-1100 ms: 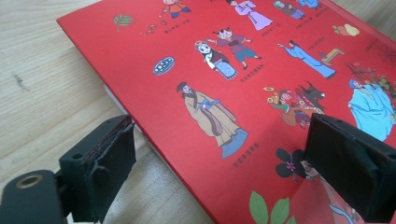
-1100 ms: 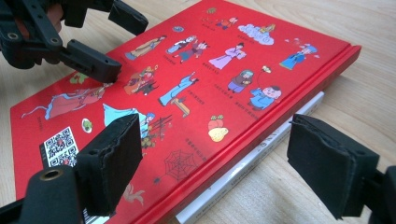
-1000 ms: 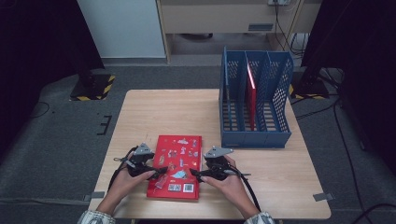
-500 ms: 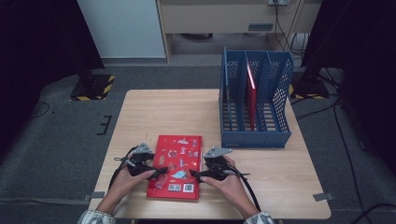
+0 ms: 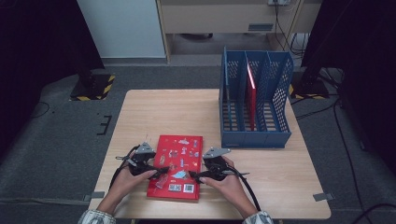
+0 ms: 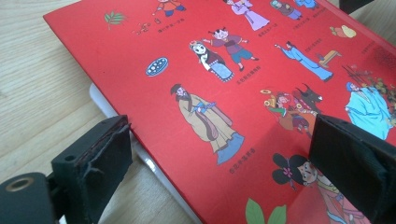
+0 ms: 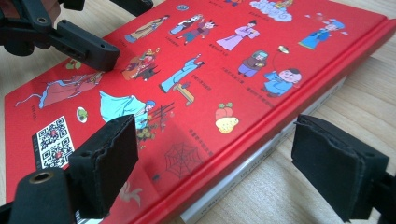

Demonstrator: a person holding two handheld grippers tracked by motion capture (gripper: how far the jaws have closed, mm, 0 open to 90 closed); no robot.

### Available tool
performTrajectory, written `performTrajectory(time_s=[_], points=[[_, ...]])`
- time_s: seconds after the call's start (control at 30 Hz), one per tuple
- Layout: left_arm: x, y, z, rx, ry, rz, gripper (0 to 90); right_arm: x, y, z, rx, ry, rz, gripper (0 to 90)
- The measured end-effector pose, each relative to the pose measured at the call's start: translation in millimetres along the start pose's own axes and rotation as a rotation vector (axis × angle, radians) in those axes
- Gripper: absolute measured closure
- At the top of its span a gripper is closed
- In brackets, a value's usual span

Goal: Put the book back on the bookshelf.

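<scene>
Red book (image 5: 176, 165) lying flat on surface (image 5: 177, 112) near front edge. Am straddling its side edges: left tongs (image 5: 160, 171) and right tongs (image 5: 194, 176) both released. Am judging: close squarely on both edges, then lift level.

Left gripper (image 5: 161, 171) fingers spread, right gripper (image 5: 194, 176) fingers spread, both low

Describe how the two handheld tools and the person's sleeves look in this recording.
Both the left tool and the right tool are black, each topped by a grey three-cornered plate and trailing a black cable. In the gripper views their blocky jaws carry worn black foam pads with frayed edges, and a brass-coloured ring sits near one jaw's base. The sleeves are light with a plaid pattern.
</scene>
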State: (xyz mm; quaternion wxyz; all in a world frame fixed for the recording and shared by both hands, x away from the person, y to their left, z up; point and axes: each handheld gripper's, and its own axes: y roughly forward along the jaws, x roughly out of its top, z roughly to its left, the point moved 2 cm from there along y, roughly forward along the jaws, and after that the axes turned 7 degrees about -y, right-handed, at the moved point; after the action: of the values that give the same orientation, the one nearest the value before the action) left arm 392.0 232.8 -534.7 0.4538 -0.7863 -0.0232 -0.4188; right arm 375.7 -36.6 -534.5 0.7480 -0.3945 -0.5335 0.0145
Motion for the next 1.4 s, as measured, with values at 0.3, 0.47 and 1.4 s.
performTrajectory(time_s=[0.3, 0.47, 1.4], points=[[1.6, 1.7, -3.5, -0.001, 0.025, -0.006, 5.9, -1.7, 2.7, -2.2, 0.011, 0.018, 0.016, 13.0], [2.0, 2.4, -4.7, -0.003, 0.032, -0.005, 5.9, -2.9, 5.2, -5.0, 0.013, 0.040, 0.029, 12.1], [1.5, 2.5, -4.5, -0.011, 0.023, -0.011, 5.8, -1.2, 13.1, -18.8, 0.078, 0.134, 0.012, 15.9]])
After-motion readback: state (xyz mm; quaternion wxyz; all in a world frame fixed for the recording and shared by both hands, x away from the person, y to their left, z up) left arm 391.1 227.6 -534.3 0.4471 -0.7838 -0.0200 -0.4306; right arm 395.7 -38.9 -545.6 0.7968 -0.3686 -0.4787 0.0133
